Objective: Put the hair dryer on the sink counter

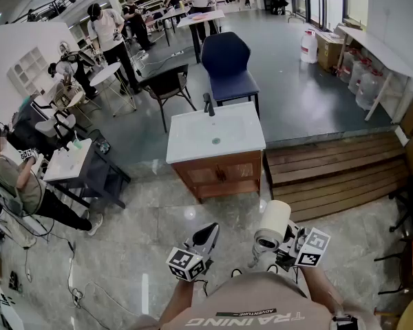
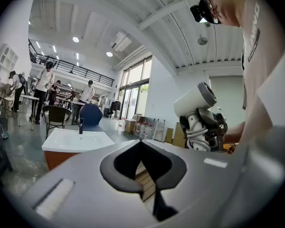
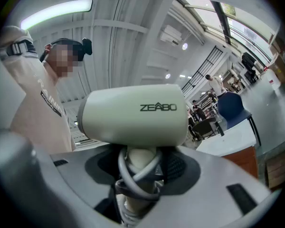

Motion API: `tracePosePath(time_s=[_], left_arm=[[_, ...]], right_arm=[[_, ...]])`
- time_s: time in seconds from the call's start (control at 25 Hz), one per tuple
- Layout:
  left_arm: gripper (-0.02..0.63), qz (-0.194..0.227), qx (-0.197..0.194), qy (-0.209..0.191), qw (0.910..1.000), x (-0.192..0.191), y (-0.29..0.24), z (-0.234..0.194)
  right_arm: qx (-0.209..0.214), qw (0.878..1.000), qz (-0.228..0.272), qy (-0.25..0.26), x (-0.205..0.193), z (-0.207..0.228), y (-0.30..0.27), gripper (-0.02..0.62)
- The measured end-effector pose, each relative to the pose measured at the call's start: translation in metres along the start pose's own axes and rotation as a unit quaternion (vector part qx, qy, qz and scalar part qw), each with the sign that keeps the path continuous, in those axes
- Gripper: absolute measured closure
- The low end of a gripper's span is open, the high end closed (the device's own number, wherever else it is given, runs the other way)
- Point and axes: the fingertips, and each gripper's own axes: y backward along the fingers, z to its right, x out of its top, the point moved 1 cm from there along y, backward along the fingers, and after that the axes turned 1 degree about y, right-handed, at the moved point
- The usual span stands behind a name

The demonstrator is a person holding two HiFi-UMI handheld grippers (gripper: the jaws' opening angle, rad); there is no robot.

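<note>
A grey stone floor (image 1: 158,205) is seen in the head view, with wooden steps (image 1: 337,174) at the right. The sink counter (image 1: 186,143) stands on the floor just left of the steps, and nothing lies on its white top. A blue chair (image 1: 227,64) is set behind it.

The hair dryer (image 1: 273,222) is held up in the air, well short of the counter and close to the person's body. It is clamped by its handle between the jaws of the right gripper (image 1: 270,251). In the right gripper view, the pads of the right gripper (image 3: 141,163) are pressed on the handle, and the dryer (image 3: 133,113) stands upright above them, its barrel lying across the view. A grey cord (image 3: 133,172) is wound round the handle.

The left gripper (image 1: 212,229) is held beside the dryer, apart from it. Its jaws are pressed together at the tips (image 2: 141,142), with nothing between them. A dark tap (image 1: 208,104) stands at the counter's back edge.
</note>
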Motion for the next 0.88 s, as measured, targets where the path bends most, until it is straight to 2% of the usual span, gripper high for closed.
tracePosePath(time_s=[0.32, 0.52, 0.88], left_arm=[[0.600, 0.000, 0.013, 0.009, 0.9999, -0.002, 0.007, -0.004], [0.598, -0.002, 0.021, 0.022, 0.9995, -0.011, 0.008, -0.010], [0.598, 0.000, 0.009, 0.019, 0.9998, -0.010, -0.004, -0.018]], right_arm=[[0.002, 1.000, -0.003, -0.006, 0.001, 0.003, 0.000, 0.379], [-0.002, 1.000, -0.018, -0.013, -0.013, 0.007, 0.000, 0.380], [-0.016, 0.999, -0.032, 0.007, -0.019, 0.009, 0.002, 0.379]])
